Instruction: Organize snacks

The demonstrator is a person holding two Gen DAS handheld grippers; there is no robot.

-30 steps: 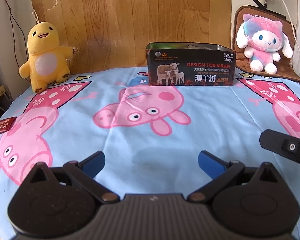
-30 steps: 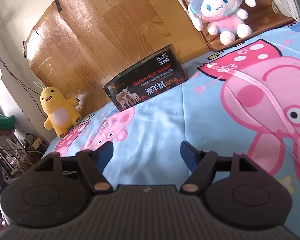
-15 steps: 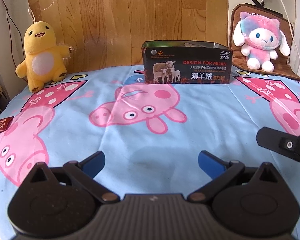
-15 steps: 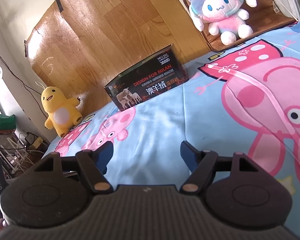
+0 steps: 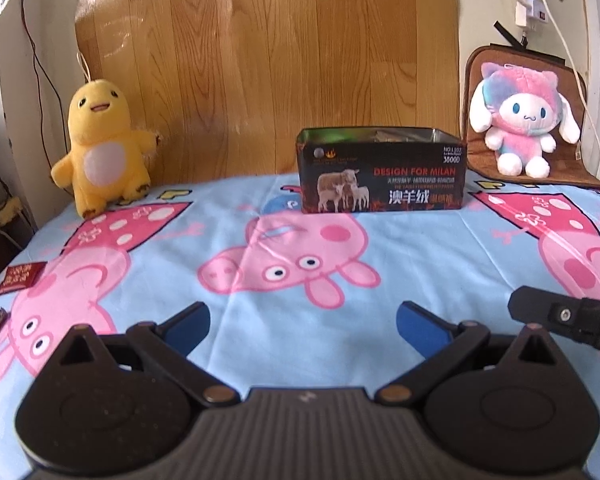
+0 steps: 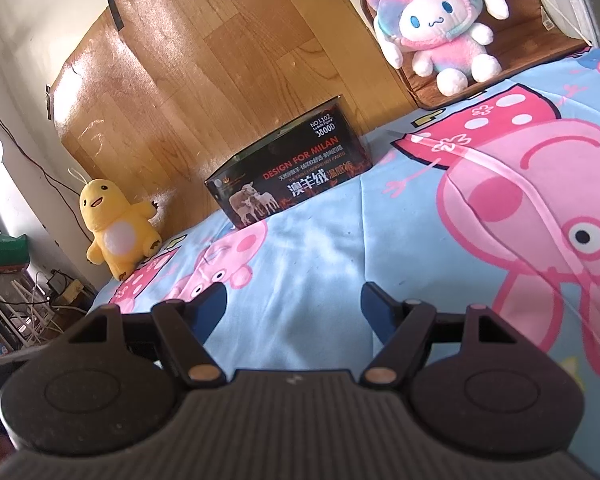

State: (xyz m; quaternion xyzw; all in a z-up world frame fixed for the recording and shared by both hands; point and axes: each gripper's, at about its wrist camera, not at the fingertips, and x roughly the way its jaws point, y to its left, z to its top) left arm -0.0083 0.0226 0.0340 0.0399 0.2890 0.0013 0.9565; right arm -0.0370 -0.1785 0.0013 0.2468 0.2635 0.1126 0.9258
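Black open-topped rectangular tin [image 5: 382, 170], sheep print, at far edge of blue pig-print cloth [image 5: 300, 248]; contents indistinct. Small red snack packet [image 5: 20, 278] at left edge. Left gripper [image 5: 302, 322], right gripper [image 6: 292, 306]: jaws wide, empty.

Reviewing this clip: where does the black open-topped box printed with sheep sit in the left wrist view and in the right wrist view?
Left wrist view: black open-topped box printed with sheep stands upright just right of centre, at the far edge of the blue cartoon-pig cloth.
Right wrist view: same box appears tilted, slightly left of centre.
Shared landmark: yellow duck plush toy, left of the box in both.
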